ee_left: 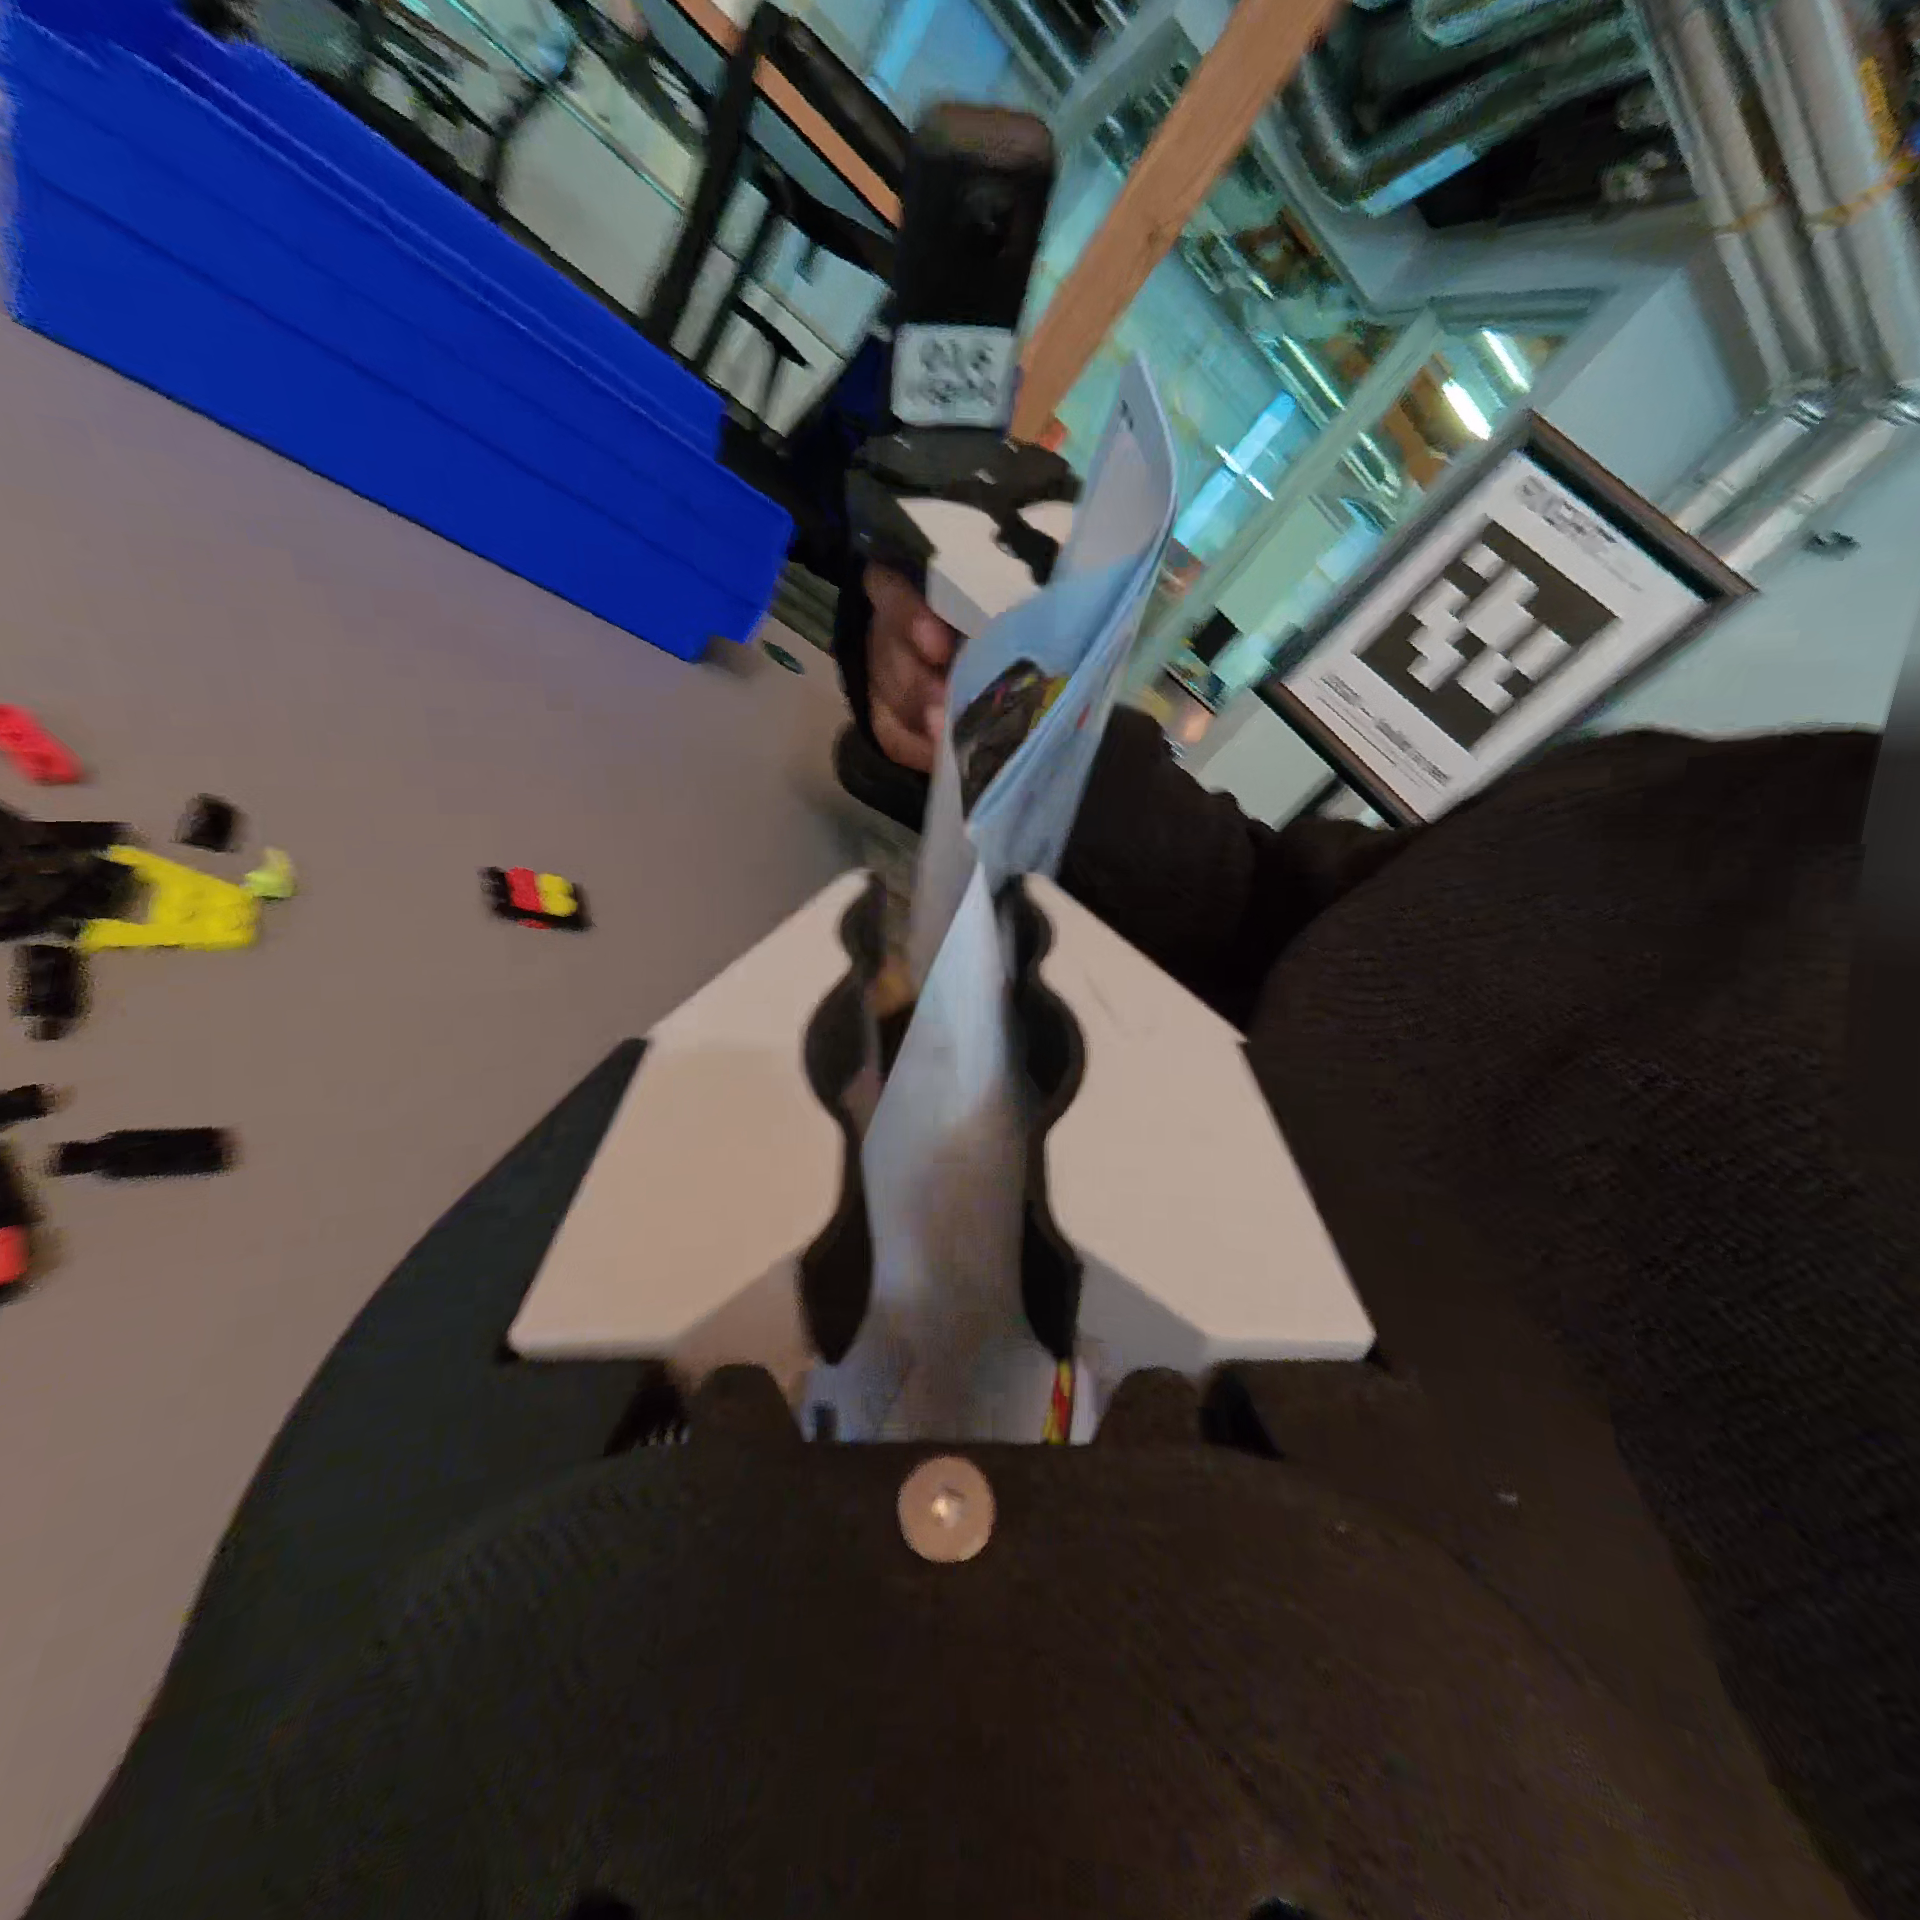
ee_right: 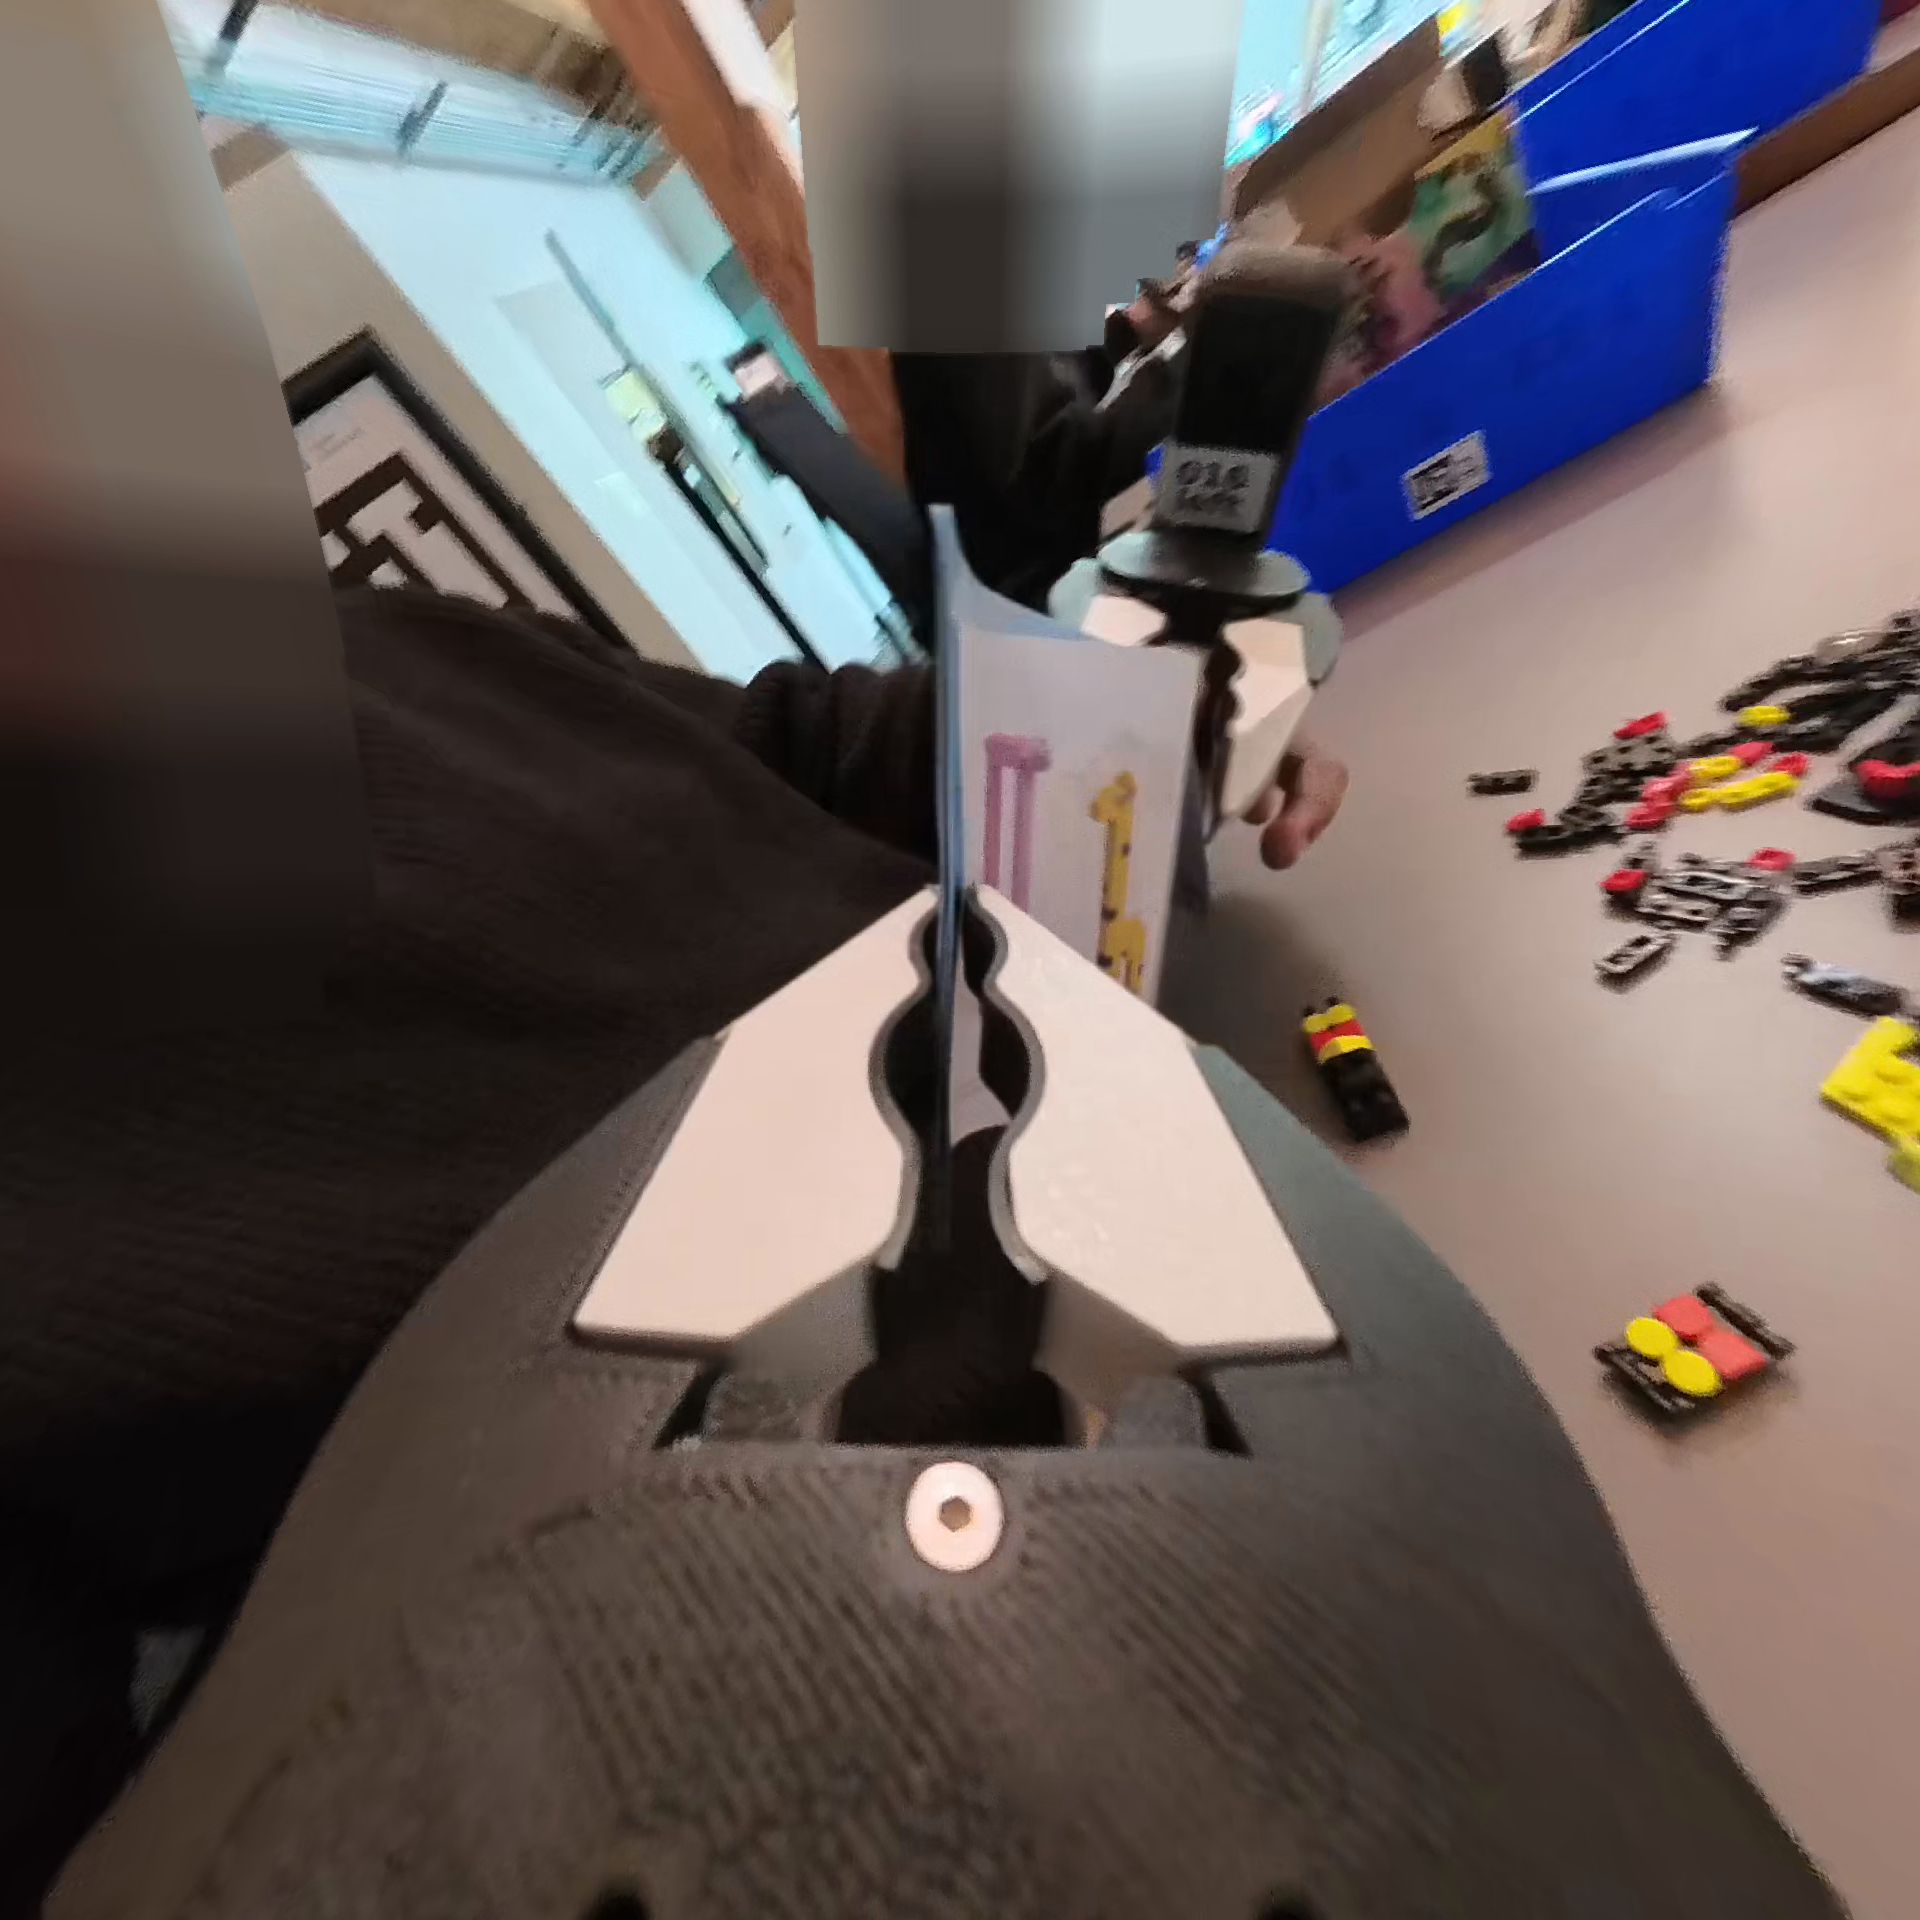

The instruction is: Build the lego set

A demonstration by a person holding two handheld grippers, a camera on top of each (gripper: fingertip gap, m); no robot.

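A light blue instruction booklet [ee_left: 1081, 644] hangs in the air between both grippers. My right gripper [ee_right: 954, 896] is shut on its edge, the tips pinching the booklet [ee_right: 1081, 748]. My left gripper [ee_left: 945, 894] is open; the pages pass between its fingers and a gap shows beside the left pad. The left gripper also shows in the right wrist view [ee_right: 1221, 675] at the booklet's far edge. The right gripper shows in the left wrist view [ee_left: 997, 561] behind the pages. Loose black, red and yellow lego pieces [ee_right: 1714, 821] lie on the table [ee_right: 1558, 1558].
Blue bins [ee_left: 364, 343] stand at the table's far side and also show in the right wrist view [ee_right: 1538, 395]. Small black-red-yellow assemblies [ee_right: 1688, 1351] [ee_right: 1351, 1060] lie near me. A yellow piece [ee_left: 177, 904] lies at the left. A framed marker board [ee_left: 1486, 634] stands behind. The gap from one gripper's tips to the other's is roughly 8 centimeters. The yellow piece [ee_left: 177, 904] lies around 15 centimeters away from my left fingertips.
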